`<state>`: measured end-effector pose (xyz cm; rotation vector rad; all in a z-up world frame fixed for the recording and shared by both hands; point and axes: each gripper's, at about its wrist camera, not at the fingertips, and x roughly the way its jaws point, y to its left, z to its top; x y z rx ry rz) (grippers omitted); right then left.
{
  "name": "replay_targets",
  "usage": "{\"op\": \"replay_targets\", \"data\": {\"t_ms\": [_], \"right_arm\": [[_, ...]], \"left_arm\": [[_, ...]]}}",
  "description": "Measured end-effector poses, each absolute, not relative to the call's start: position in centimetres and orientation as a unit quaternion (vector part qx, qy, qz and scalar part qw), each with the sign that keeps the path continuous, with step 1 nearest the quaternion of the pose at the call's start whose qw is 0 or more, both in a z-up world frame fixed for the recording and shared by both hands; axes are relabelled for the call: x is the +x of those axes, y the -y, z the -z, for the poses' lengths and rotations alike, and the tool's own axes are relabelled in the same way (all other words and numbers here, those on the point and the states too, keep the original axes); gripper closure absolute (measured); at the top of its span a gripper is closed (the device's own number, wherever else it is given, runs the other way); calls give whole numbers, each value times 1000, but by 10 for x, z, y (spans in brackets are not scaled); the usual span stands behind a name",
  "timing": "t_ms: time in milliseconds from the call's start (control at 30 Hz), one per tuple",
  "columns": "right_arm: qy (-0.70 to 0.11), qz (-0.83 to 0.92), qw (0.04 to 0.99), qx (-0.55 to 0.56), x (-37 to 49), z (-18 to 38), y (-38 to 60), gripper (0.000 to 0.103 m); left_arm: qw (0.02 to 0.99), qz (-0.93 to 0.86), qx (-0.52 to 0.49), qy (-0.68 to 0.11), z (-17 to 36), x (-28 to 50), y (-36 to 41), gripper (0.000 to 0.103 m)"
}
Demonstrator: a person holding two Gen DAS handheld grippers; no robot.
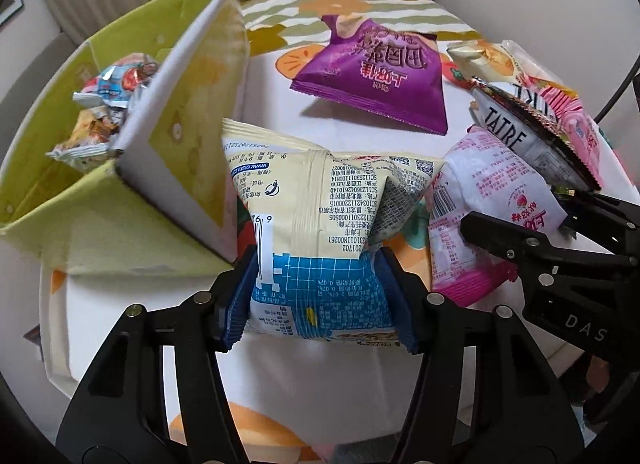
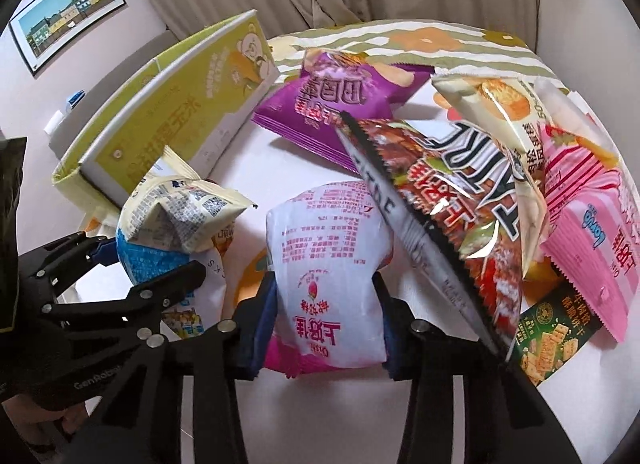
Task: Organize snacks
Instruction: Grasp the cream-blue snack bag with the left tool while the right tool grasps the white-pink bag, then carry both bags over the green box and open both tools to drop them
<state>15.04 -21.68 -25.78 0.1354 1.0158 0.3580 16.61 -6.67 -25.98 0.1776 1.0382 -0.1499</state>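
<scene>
My left gripper [image 1: 316, 296] is shut on a cream and blue snack bag [image 1: 320, 232], held over the table beside the green box [image 1: 168, 167]. The same bag shows in the right wrist view [image 2: 172, 219], with the left gripper [image 2: 132, 268] on it. My right gripper [image 2: 324, 324] is shut on a white and pink snack bag [image 2: 332, 264], which also shows in the left wrist view [image 1: 480, 203] with the right gripper [image 1: 520, 232] on it. The green box holds several small snack packets [image 1: 104, 111].
A purple chip bag [image 1: 372, 75] lies farther back on the flowered tablecloth [image 1: 360, 11]. At the right a dark barbecue bag [image 2: 452, 199], a cream bag [image 2: 496, 111], a pink bag [image 2: 592, 236] and a green cracker box [image 2: 548, 340] lie piled together.
</scene>
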Motion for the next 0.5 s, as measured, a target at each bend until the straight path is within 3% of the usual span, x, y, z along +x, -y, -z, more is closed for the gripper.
{"op": "replay_targets", "data": {"t_ms": [500], "right_arm": [[-436, -219, 873, 29, 120, 190, 214, 63]], "left_arm": [[891, 36, 46, -451, 193, 131, 68, 53]]}}
